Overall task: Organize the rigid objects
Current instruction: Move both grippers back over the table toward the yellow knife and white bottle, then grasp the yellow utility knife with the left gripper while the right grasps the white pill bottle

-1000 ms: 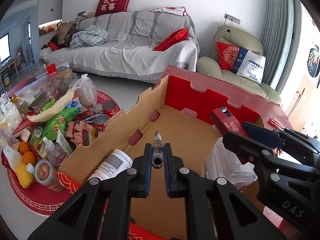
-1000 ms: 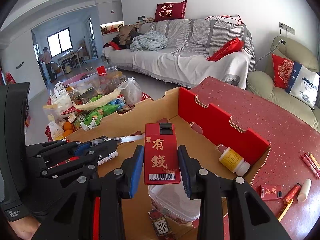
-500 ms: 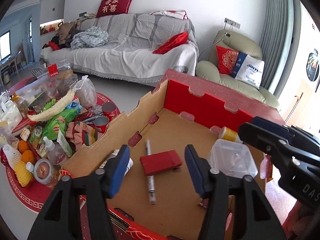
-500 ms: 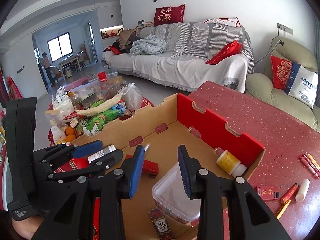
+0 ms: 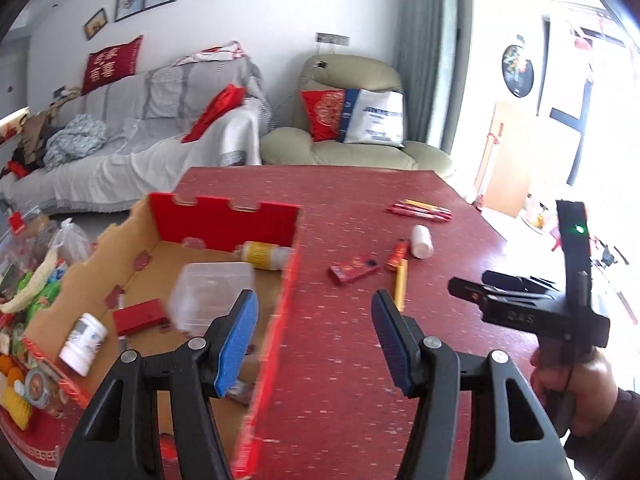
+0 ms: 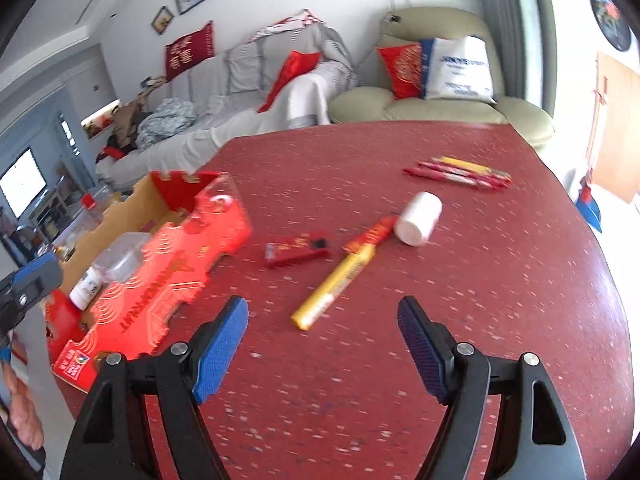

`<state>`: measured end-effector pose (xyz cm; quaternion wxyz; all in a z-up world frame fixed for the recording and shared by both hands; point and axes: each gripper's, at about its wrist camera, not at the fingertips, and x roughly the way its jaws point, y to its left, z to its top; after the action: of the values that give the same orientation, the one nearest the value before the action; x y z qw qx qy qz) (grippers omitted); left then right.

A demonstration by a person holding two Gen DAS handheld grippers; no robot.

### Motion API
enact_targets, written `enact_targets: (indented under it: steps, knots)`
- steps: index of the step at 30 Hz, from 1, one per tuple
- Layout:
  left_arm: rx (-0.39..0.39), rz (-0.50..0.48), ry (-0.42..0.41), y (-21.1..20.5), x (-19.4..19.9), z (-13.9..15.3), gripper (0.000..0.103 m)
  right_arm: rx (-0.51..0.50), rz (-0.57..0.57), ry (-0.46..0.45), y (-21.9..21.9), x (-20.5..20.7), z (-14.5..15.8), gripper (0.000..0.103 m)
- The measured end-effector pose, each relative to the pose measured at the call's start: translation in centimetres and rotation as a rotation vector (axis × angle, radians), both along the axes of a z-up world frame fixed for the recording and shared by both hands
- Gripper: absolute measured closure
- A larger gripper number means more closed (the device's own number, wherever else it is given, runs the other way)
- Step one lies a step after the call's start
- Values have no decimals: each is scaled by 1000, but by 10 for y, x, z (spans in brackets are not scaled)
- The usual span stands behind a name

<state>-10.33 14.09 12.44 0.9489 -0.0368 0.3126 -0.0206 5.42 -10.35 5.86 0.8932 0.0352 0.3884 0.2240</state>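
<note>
Left wrist view: left gripper (image 5: 314, 336) wide, empty, cardboard box (image 5: 120, 248) at left holding clear container (image 5: 212, 292), small red box (image 5: 355, 268) mid-frame on red table (image 5: 340, 360); right wrist view: right gripper (image 6: 323, 340) wide, empty, yellow marker (image 6: 334, 286) centre, white cylinder (image 6: 419, 218) above right.
</note>
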Motion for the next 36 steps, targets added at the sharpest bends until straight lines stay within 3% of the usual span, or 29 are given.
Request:
enact_targets:
  steps: [4, 6, 8, 10, 15, 16, 17, 18, 23, 28, 32, 34, 36]
  knots:
    - [8, -112, 64, -55, 33, -23, 40, 7, -66, 13, -40, 15, -6, 25]
    - [-11, -121, 126, -68, 57, -42, 42, 12, -71, 10, -51, 16, -8, 25]
    - [19, -106, 158, -80, 81, -58, 47, 14, -67, 5, -59, 17, -12, 25]
    - [65, -101, 176, -92, 98, -72, 47, 16, -59, 4, -61, 19, -15, 25]
    - [66, -133, 205, -105, 128, -90, 49, 24, -42, 15, -59, 37, -20, 25]
    - [65, -129, 217, -105, 133, -94, 55, 21, -43, 17, -58, 42, -20, 25]
    - [60, -128, 237, -104, 138, -100, 77, 17, -44, 21, -58, 48, -20, 25]
    - [55, -125, 259, -101, 144, -105, 92, 20, -42, 26, -57, 54, -20, 25]
    - [70, -121, 250, -104, 150, -116, 94, 4, -82, 40, -50, 89, -22, 25]
    - [32, -115, 248, -99, 151, -116, 94, 4, -85, 82, -24, 121, -31, 25]
    - [67, -110, 247, -103, 151, -115, 94, -72, -130, 67, 2, 134, -34, 26]
    - [54, -111, 248, -102, 153, -115, 94, -79, -168, 114, 5, 145, -43, 50]
    - [36, -113, 249, -99, 153, -115, 94, -97, -187, 164, 7, 153, -54, 61]
